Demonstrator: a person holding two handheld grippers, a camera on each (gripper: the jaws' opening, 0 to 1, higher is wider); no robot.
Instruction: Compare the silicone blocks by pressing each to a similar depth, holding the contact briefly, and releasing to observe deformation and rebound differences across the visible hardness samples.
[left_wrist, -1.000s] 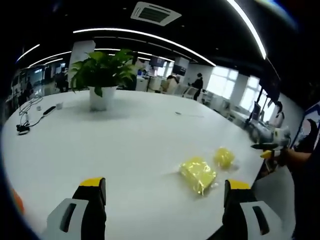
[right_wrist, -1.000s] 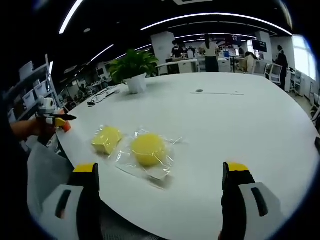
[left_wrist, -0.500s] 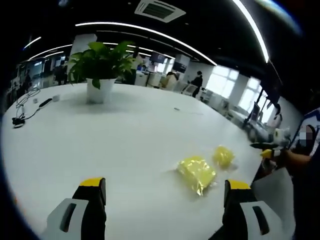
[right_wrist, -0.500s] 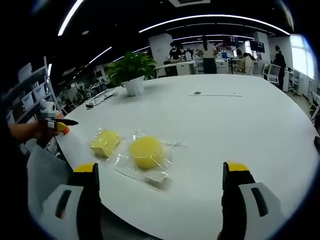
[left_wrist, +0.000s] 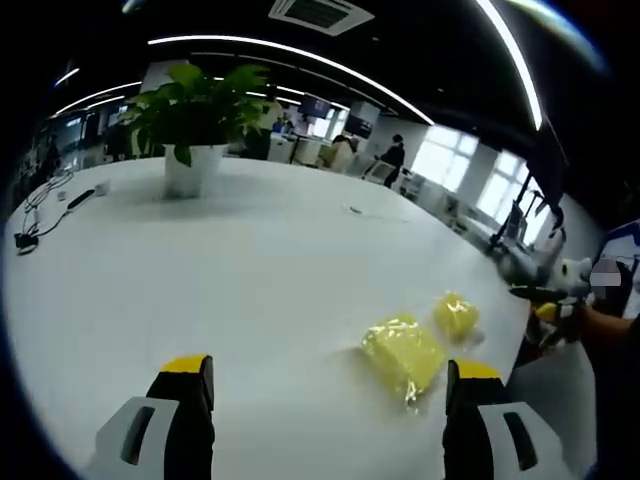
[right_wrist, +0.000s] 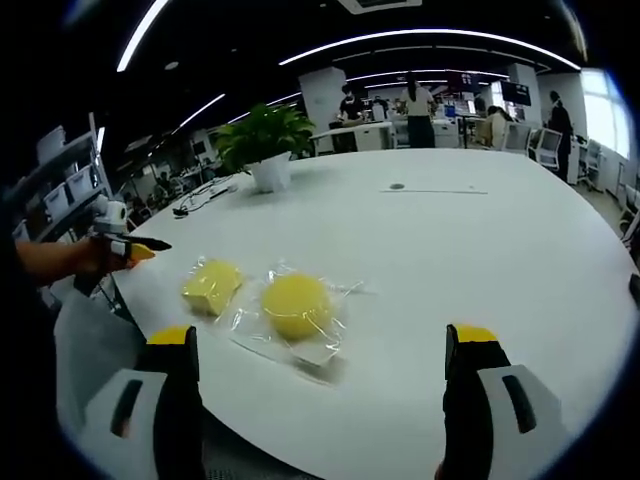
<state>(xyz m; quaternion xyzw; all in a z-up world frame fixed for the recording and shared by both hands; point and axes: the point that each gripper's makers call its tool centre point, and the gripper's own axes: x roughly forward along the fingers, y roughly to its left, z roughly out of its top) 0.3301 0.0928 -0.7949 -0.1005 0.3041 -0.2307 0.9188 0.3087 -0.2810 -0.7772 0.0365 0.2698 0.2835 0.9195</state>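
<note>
Hovering above the white table (right_wrist: 480, 240), both grippers hang with jaws spread wide and nothing between them; neither touches a sample. The square block (right_wrist: 212, 283) and the round block (right_wrist: 296, 303), each yellow and sealed in a clear bag, lie side by side close to the table's near edge, just beside each other. Over the last second the left gripper (left_wrist: 325, 400) has drifted a little closer to the blocks, while the right gripper (right_wrist: 330, 370) has barely shifted and the blocks have not moved. Pressing has not begun; this looks like the approach.
</note>
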